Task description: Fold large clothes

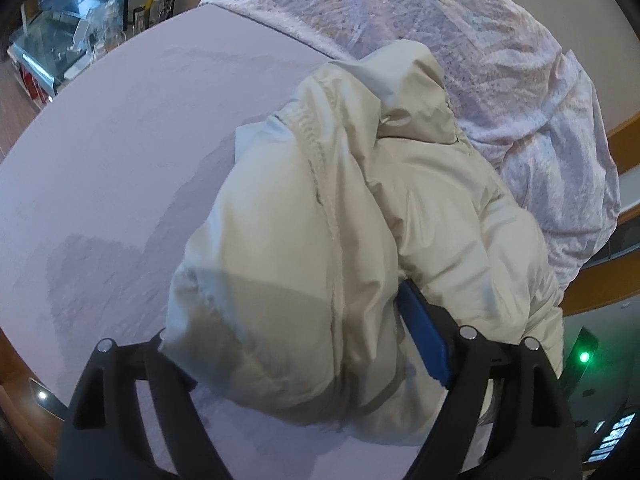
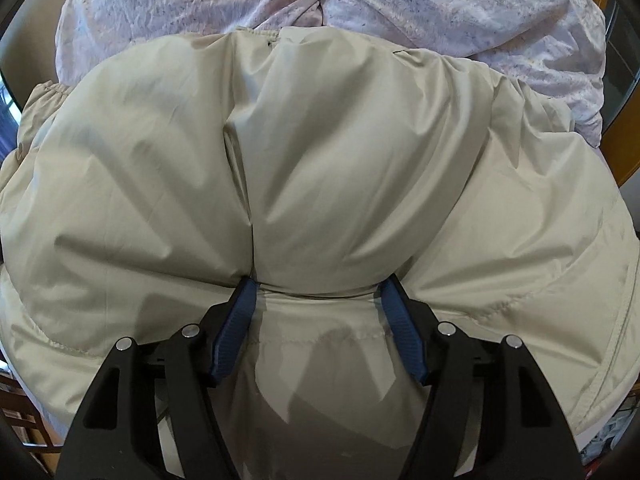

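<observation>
- The puffy cream padded jacket (image 1: 344, 216) lay bunched on the pale lilac table (image 1: 120, 152), against a crumpled pink-lilac garment (image 1: 420, 20).
- The left gripper (image 1: 296, 344) stood spread, fabric bulging between its fingers.
- The right gripper (image 2: 316, 304) was likewise spread, its blue pads (image 2: 236, 328) pressed into the jacket.

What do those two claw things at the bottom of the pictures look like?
Both the left gripper and right gripper are matte black plastic, with two angled fingers, cut-out slots and round silver pins at the joints. The fingertips carry ribbed blue pads. No cables or markings show.
</observation>
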{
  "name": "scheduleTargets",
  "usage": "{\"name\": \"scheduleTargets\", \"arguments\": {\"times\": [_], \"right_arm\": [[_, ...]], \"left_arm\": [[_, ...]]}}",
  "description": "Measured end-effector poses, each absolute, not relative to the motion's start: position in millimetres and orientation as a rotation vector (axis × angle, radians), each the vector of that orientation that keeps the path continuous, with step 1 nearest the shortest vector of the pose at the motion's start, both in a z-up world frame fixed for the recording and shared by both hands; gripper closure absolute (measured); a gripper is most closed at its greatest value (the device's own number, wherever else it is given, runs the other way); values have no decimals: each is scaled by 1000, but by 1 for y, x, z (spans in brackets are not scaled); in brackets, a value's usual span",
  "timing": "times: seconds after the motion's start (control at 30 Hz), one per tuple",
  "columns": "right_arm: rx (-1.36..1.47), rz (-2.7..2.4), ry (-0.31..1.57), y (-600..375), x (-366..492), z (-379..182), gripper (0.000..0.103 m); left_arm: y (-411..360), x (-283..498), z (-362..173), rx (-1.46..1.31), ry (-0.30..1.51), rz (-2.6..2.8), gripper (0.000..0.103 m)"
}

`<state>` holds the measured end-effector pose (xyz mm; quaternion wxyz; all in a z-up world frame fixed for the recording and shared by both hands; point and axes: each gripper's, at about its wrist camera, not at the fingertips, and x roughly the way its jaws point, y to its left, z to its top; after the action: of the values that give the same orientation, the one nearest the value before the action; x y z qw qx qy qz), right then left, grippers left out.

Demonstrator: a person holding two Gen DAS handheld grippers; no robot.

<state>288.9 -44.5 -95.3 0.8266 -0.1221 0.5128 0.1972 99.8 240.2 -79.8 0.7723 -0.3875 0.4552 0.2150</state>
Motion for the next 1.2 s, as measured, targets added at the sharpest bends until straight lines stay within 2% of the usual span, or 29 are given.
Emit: {"name": "scheduleTargets", "arguments": {"times": [0.1, 0.27, 0.37, 0.57, 0.9, 1.2], "right_arm": [[-255, 420, 1085, -46, 287, -95, 37], [-248, 420, 1080, -46, 288, -95, 37], [-246, 417, 1071, -46, 285, -94, 37], [-244, 422, 1070, -46, 284, -94, 37], [-223, 452, 1071, -53, 284, -91, 36], [-155, 531, 1074, -81, 286, -79, 37]], "left_arm": [[243, 100, -82, -879, 968, 468, 26], [244, 100, -72, -886, 923, 450, 62], [240, 100, -64, -861, 906, 428, 72], [224, 103, -28, -797, 830, 371, 78], [161, 130, 49, -680, 697, 147, 79], [88, 163, 83, -580, 674, -1, 78]]}}
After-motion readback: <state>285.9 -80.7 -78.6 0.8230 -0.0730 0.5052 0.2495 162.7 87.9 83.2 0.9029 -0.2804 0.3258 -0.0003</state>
